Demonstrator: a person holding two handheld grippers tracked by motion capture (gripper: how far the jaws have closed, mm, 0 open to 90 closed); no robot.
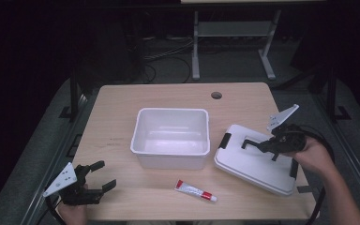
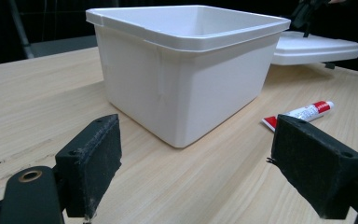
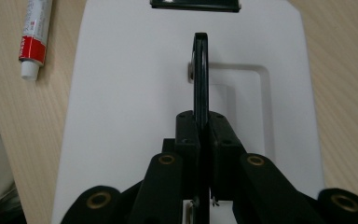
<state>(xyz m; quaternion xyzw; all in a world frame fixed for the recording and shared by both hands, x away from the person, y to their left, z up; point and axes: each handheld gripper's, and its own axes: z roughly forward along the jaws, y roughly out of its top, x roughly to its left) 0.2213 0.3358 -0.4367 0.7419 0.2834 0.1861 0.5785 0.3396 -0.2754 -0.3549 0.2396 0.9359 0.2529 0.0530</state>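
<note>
White lid (image 1: 253, 164), handle (image 3: 201, 74) upright

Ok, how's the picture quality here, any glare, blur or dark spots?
High view: dim and soft, black surroundings, mild sheen inside the white tub. Left gripper view: tub sharp, near fingers slightly blurred. Right gripper view: evenly lit white lid, handle casting a soft shadow.

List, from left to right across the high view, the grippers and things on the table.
left gripper → white tub → red-and-white tube → white lid → right gripper, shut on the lid's black handle.
</note>
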